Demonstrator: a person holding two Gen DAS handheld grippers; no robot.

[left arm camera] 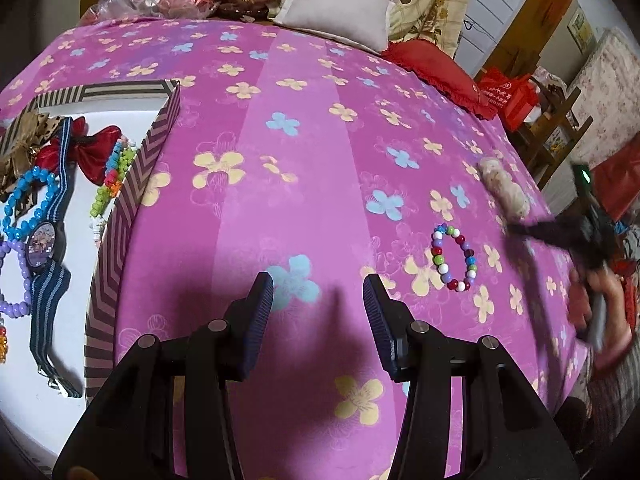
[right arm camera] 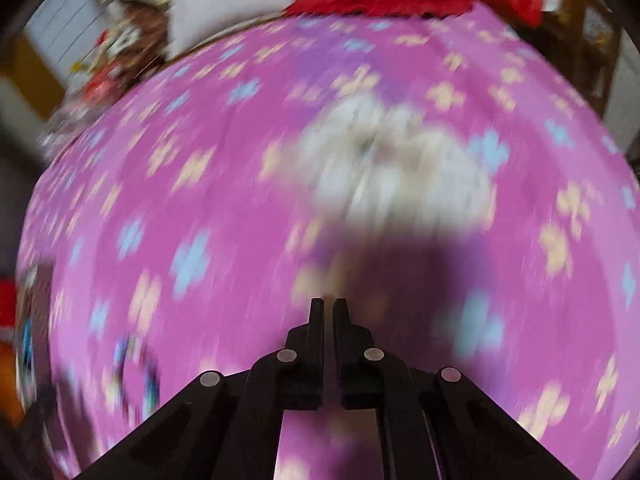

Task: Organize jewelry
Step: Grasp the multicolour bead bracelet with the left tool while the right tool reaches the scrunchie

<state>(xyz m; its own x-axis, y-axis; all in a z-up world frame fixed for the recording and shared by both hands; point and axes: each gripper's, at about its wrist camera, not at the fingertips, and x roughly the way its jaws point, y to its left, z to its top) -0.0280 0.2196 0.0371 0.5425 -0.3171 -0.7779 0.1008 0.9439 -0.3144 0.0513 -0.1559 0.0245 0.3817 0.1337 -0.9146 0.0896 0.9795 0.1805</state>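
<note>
While blurred, right gripper [right arm camera: 328, 304] closed, fluffy item [right arm camera: 396, 168] indistinct

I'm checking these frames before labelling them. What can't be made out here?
- Fluffy pale item: right wrist view, motion blur hides what it is.
- Right gripper: left wrist view, smeared, jaw state unreadable there.
- Purple bead bracelet in the striped box: left wrist view, cut off by the left edge.
- Watch dial: too small to read.

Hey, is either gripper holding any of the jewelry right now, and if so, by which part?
Nothing is held. The left gripper is open over bare bedspread; the right gripper is shut with nothing between its fingers.
</note>
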